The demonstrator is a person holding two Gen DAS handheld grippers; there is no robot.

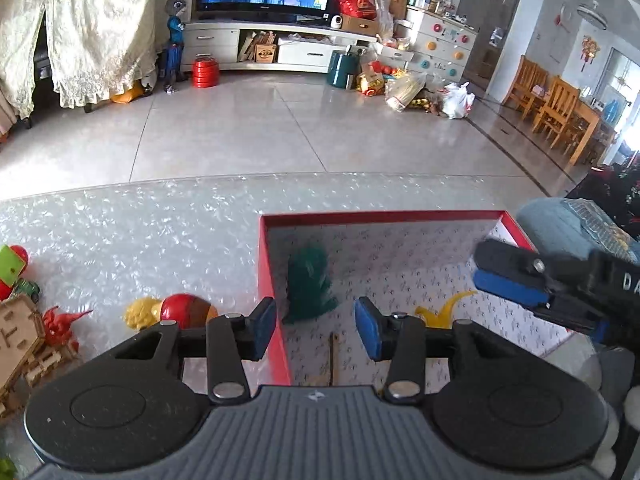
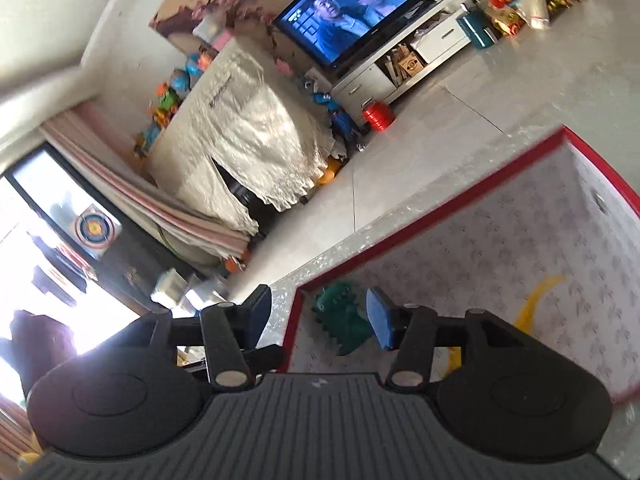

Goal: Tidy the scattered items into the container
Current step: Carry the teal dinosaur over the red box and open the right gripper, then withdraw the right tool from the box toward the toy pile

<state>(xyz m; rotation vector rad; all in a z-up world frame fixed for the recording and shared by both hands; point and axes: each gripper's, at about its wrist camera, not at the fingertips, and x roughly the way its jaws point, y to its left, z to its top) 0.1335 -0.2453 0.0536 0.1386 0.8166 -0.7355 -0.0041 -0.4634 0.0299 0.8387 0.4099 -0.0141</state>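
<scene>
Both tools, left (image 1: 316, 328) and right (image 2: 318, 316), gape empty over the box (image 1: 272, 280); toys (image 1: 172, 312) remain on the worktop (image 1: 140, 240), so next fetch one.

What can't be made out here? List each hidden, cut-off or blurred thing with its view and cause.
- Yellow toy in the red box: right wrist view, lower part behind the right tool.
- Green dinosaur: right wrist view, partly behind a finger pad, blurred.
- Wooden model: left wrist view, cut by the left edge.
- Wooden stick: left wrist view, lower end behind the left tool.
</scene>
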